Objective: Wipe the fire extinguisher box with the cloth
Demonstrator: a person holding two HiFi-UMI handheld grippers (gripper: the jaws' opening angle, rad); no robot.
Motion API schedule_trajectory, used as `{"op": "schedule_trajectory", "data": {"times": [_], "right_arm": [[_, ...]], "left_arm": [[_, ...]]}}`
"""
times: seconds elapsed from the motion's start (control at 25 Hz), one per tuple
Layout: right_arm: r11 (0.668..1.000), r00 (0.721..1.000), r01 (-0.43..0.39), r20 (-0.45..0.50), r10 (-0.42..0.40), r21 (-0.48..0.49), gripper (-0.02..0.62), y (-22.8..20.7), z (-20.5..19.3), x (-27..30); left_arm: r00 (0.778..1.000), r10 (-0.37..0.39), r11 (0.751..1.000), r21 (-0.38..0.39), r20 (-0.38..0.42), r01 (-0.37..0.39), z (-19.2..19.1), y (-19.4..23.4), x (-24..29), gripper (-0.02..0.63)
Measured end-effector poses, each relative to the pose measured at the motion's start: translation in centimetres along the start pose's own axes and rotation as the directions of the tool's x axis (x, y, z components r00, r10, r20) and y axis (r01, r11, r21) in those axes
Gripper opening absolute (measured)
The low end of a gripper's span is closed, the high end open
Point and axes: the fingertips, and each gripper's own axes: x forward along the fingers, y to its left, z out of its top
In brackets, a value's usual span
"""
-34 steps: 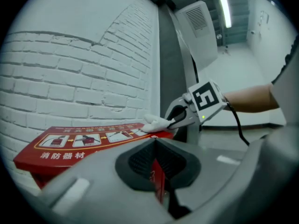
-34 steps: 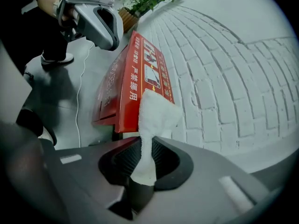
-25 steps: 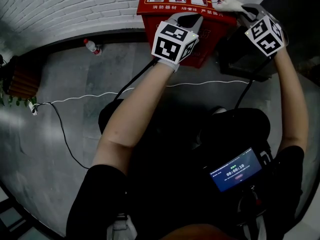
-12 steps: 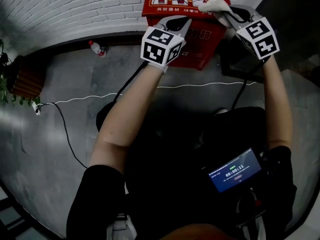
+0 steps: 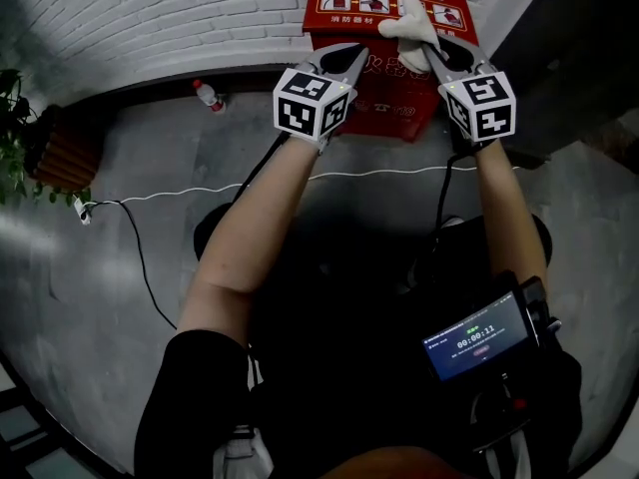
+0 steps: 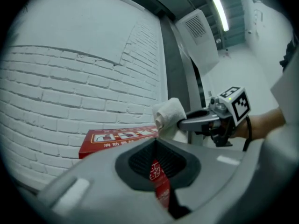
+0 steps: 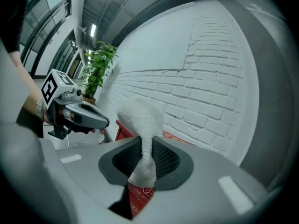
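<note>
Both forearms reach from the lower middle of the head view toward its top, bare below black short sleeves, and they end side by side at the top centre. The left gripper (image 5: pixel 351 54) points up and slightly right, its marker cube toward the camera. Its tips sit at the front upper edge of the fire extinguisher box (image 5: pixel 349 1). In the left gripper view its jaws are drawn together with only a thin slit between them. Through the slit shows a strip of the red box with white print, and nothing is pinched there.

The right gripper (image 5: pixel 427 50) stands just to the right of the left one and leans up and left, so the two grippers' tips converge over the box. Its jaws are closed on the cloth (image 5: pixel 407 22), a white towelling piece. In the right gripper view the cloth is pinched at its narrow lower part and bulges out above the jaws. In the head view the bunched end lies on the top face of the box, near that face's right half.

The box is red and stands against the white brick wall (image 5: pixel 150 18) at the top centre of the head view. Its lid is down, with a row of picture panels and white lettering across the top. What is inside it is hidden.

On the grey floor at the upper left lies a small bottle (image 5: pixel 208 95). A white cable (image 5: pixel 190 192) runs across the middle left. A potted plant (image 5: pixel 12 118) shows at the left edge. At the lower right a lit screen (image 5: pixel 476 337) sits at the person's waist.
</note>
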Motion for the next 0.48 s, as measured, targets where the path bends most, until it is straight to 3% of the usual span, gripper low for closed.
{"op": "schedule_trajectory", "data": {"times": [0.24,0.36,0.48], "right_arm": [[0.984,0.984,0.165,0.056,-0.168,0.062,0.072,-2.4,-0.3,-2.5],[0.965,0.964,0.26,0.039,-0.261,0.026,0.072,-4.1,-1.3,-3.7],[0.926,0.927,0.375,0.035,-0.374,-0.045,0.072,-5.2,-2.5,-4.5]], "left_arm": [[0.999,-0.038,0.999,-0.006,0.018,0.038,0.2,-1.6,-0.6,0.002],[0.997,-0.069,0.997,-0.02,0.021,0.069,0.3,-2.5,-0.1,0.002],[0.996,-0.09,0.996,-0.014,-0.011,0.09,-0.7,-3.8,1.9,0.002]]}}
